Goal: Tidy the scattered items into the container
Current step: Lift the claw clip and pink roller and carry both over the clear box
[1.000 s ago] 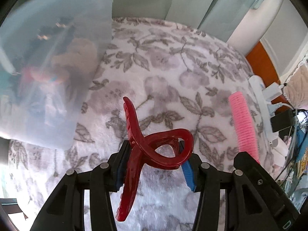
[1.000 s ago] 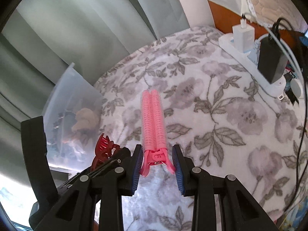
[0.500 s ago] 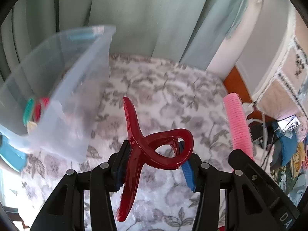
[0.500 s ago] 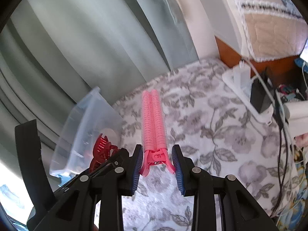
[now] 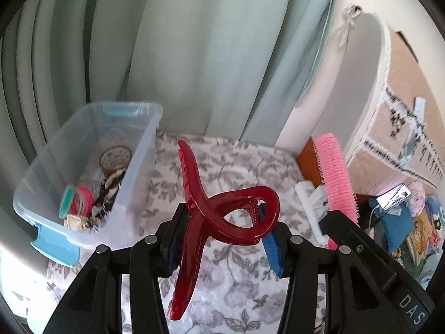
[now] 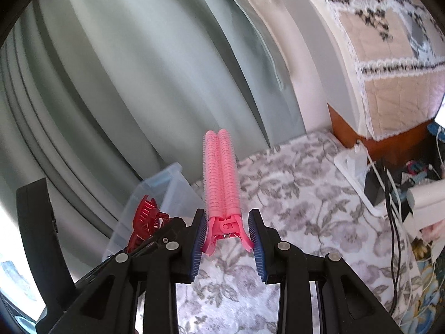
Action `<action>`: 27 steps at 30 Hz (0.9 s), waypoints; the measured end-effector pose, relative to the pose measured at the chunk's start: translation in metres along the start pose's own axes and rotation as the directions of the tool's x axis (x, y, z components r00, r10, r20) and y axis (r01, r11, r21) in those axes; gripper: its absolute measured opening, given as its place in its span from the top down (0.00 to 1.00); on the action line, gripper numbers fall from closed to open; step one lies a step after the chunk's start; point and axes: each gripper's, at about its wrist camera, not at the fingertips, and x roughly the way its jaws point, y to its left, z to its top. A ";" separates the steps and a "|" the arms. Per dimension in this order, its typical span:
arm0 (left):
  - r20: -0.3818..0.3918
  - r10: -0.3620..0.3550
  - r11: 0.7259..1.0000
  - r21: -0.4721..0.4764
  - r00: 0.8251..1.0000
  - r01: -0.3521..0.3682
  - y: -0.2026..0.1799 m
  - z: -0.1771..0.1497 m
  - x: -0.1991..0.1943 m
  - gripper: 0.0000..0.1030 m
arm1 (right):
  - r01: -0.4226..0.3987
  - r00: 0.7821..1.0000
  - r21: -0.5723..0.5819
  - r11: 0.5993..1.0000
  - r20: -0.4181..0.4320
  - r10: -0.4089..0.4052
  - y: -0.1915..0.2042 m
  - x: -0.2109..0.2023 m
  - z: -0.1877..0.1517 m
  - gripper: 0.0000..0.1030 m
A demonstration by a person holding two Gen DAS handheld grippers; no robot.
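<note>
The left tongs (image 5: 222, 233) hold a dark red claw clip (image 5: 214, 208), pressed between the blue pads, and the right tongs (image 6: 228, 235) are closed on the handle end of a pink roller clip (image 6: 221, 178), which points forward away from them. Both pieces are in the air above the surface with the flowered cloth (image 5: 242, 172) — neither is in the container yet.

The clear plastic box (image 5: 140, 167) with blue latches stands at the left of the cloth, near the green curtain (image 5: 194, 50). Inside it I see already several small things: a pink and green band (image 5: 75, 197), a black-and-white striped piece (image 5: 109, 189) and a round patterned thing (image 5: 115, 157). So I judge that the task is far along; the two carried clips must go in, and no other loose item is visible on the cloth.

The left view looks down into the open box and shows its content. The right view shows only the outer wall of the box, but it shows more on the right side — a white power strip (image 6: 353, 167) with cables at the edge of the cloth.
</note>
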 end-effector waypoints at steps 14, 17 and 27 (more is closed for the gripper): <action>0.169 -0.025 1.000 0.008 0.985 0.024 0.002 0.020 -0.060 0.50 | -0.055 0.992 -0.059 0.997 0.107 0.061 0.031 -0.034 0.012 0.67; 0.189 -0.025 1.000 0.005 0.982 0.025 0.005 0.023 -0.067 0.50 | -0.063 0.990 -0.071 0.995 0.118 0.072 0.037 -0.037 0.012 0.67; 0.230 -0.035 0.999 0.001 0.973 0.036 0.013 0.026 -0.079 0.50 | -0.079 0.985 -0.106 0.991 0.147 0.095 0.055 -0.048 0.012 0.67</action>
